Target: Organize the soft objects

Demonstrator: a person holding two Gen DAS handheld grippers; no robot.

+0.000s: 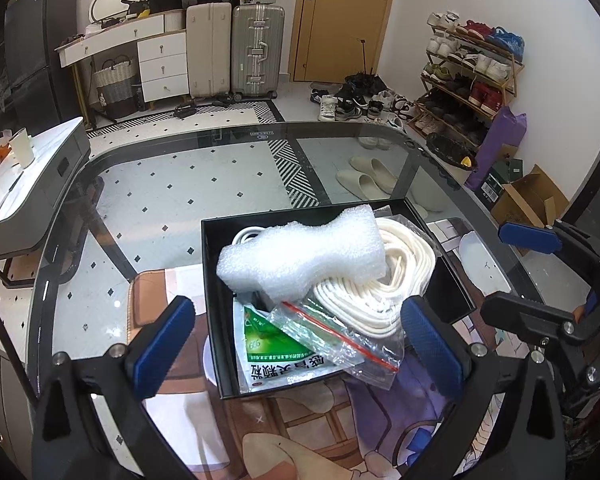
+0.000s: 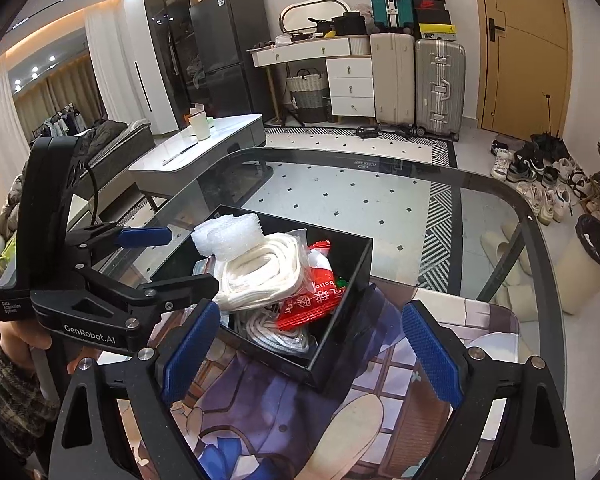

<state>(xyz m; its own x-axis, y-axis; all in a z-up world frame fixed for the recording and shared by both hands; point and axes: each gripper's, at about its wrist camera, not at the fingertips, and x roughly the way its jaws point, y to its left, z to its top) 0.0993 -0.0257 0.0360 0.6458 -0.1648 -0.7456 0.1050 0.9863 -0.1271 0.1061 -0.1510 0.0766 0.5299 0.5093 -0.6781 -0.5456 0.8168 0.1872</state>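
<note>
1. L gripper [image 1: 298, 346]: jaws spread wide, nothing between the pads; it sits at the near edge of the box [image 1: 216, 308], a blue pad on either side of the near wall.
2. R gripper [image 2: 312, 354]: jaws spread too, empty, at the near corner of the box. Seen from the L cam it's just right of the box, both fingers apart.
3. Mat [image 1: 284, 432], printed cartoon art, lies under the box on its near side, on the glass table [image 1: 148, 216].
4. Box = black, open top, holds all the soft stuff.
5. Near end of box: clear zip bag [image 1: 340, 340] w/ red strip, draped over the rim; green-white sachet [image 1: 268, 352] under it, partly hidden.
6. Middle of box: white cord coil [image 1: 380, 280], bundled, fills the right half.
7. Red snack pack [image 2: 312, 292] against the coil, on the box's right side per R cam; not visible in the L cam.
8. Top of pile, toward far end of box: white foam piece [image 1: 300, 256], lying across the coil, tilted.
9. Beyond box: bare glass, tiled floor showing through it.
10. Far past the box: suitcases [image 1: 236, 48] by the wall, shoe rack [image 1: 468, 72] off right.
</note>
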